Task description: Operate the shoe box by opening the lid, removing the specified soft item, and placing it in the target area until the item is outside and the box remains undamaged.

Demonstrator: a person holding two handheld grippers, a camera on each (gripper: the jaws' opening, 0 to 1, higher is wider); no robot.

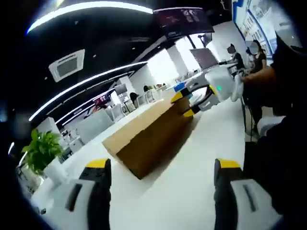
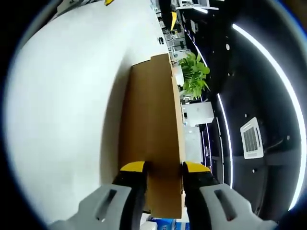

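White smooth table [image 1: 192,191] in an office with strip lights. Plain brown cardboard box [image 1: 146,136], long, lid shut, lies ahead of the left claw [image 1: 163,167], whose jaws stand wide with nothing between. Right claw [image 2: 163,167] pinches the box's far-end lid edge. Potted plant [image 2: 194,74] stands beyond the box.

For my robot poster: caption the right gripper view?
Right gripper straddling the brown cardboard shoe box's end on a white table.
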